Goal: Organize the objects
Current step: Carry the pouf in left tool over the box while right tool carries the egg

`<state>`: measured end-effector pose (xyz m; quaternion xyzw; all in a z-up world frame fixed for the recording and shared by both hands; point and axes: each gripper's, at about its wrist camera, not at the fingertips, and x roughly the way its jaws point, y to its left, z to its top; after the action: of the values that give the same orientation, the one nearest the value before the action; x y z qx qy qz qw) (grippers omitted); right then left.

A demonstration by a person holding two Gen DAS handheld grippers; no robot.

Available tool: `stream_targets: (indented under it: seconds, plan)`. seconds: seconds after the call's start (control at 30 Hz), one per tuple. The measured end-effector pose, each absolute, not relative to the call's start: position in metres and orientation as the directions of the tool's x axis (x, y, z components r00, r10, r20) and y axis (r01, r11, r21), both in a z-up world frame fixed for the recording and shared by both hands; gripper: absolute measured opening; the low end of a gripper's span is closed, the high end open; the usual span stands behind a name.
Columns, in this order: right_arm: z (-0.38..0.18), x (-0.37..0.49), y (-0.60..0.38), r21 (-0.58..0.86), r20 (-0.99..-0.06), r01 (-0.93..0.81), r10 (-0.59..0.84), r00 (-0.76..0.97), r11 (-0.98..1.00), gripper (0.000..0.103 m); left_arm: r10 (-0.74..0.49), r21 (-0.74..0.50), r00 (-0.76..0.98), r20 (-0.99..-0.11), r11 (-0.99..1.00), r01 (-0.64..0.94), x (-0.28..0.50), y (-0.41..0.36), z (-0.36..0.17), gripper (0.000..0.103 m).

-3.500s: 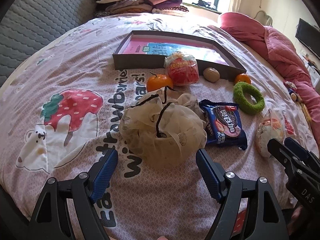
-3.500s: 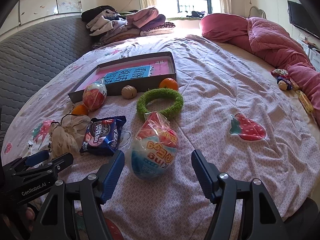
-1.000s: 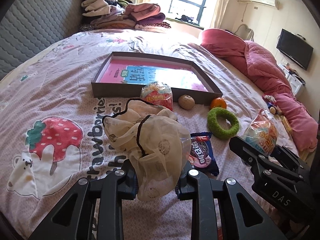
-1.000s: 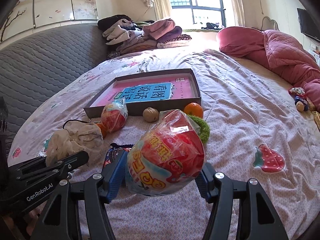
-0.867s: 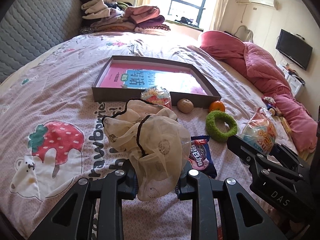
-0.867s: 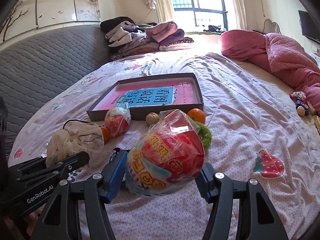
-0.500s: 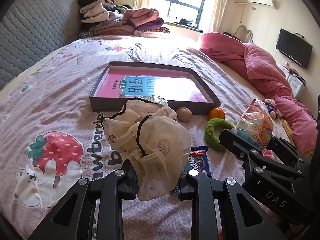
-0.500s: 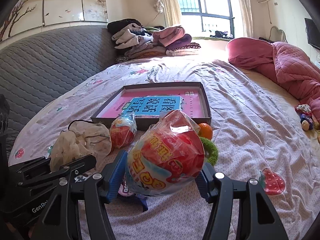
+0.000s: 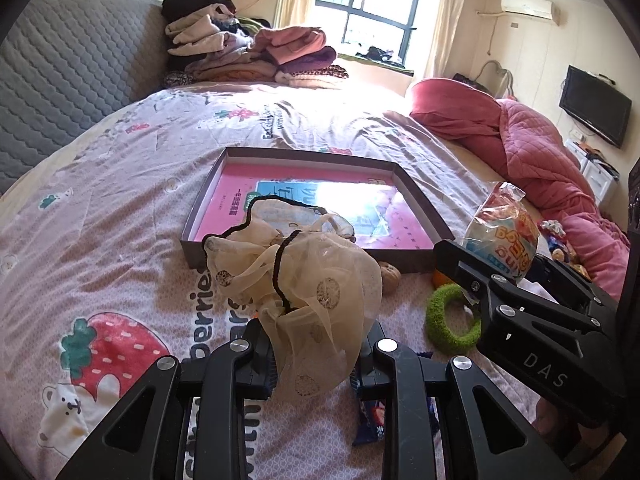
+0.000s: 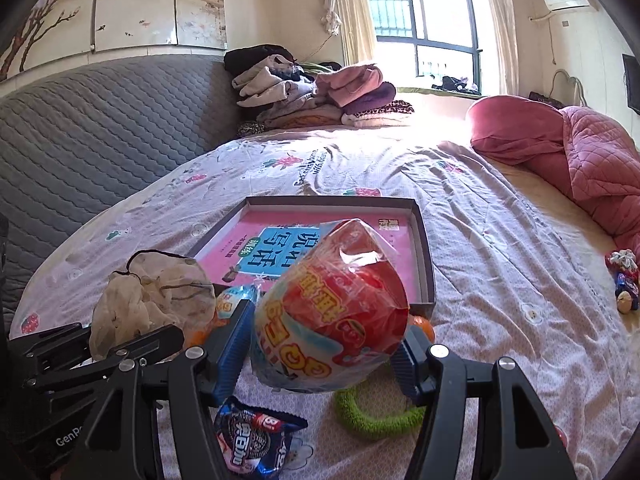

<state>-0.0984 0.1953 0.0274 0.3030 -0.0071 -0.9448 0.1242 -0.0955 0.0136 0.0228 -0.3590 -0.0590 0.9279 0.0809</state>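
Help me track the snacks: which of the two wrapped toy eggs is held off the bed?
The large red-and-blue egg clamped in the right gripper; the other egg lies on the bed.

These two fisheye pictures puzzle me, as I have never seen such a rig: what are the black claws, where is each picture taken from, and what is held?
No robot: a person holds a two-finger claw in each hand, with a camera on each looking along its fingers. In the left view, the left gripper is clamped on a sheer beige mesh cloth. In the right view, the right gripper grips a wrapped, egg-shaped toy. Both are lifted above a bed. On the bedsheet lie a shallow box, a green ring and a cookie packet.
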Motion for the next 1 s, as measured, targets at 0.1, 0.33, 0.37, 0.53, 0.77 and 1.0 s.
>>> stream_targets:
  seconds: [0.1, 0.33, 0.37, 0.53, 0.77, 1.0]
  plan:
    - [0.031, -0.105, 0.194, 0.084, -0.562, 0.237, -0.242, -0.79, -0.968, 0.062, 0.194, -0.167, -0.736, -0.649, -0.98, -0.111, -0.103, 0.014, 0.027, 0.027]
    - [0.035, -0.119, 0.192, 0.072, -0.558, 0.256, -0.252, -0.791, -0.964, 0.062, 0.185, -0.174, -0.743, -0.643, -0.98, -0.094, -0.124, 0.007, 0.035, 0.027]
    - [0.035, -0.121, 0.193, 0.067, -0.557, 0.255, -0.248, -0.793, -0.965, 0.062, 0.178, -0.169, -0.747, -0.64, -0.982, -0.089, -0.127, 0.006, 0.036, 0.027]
    - [0.036, -0.135, 0.197, 0.031, -0.554, 0.255, -0.229, -0.801, -0.967, 0.062, 0.157, -0.157, -0.755, -0.636, -0.985, -0.073, -0.142, 0.002, 0.04, 0.027]
    - [0.035, -0.154, 0.205, 0.017, -0.562, 0.248, -0.215, -0.799, -0.969, 0.062, 0.144, -0.15, -0.754, -0.641, -0.987, -0.061, -0.161, -0.001, 0.041, 0.027]
    - [0.037, -0.166, 0.208, 0.001, -0.558, 0.253, -0.21, -0.803, -0.968, 0.062, 0.138, -0.141, -0.745, -0.653, -0.988, -0.06, -0.177, 0.004, 0.037, 0.027]
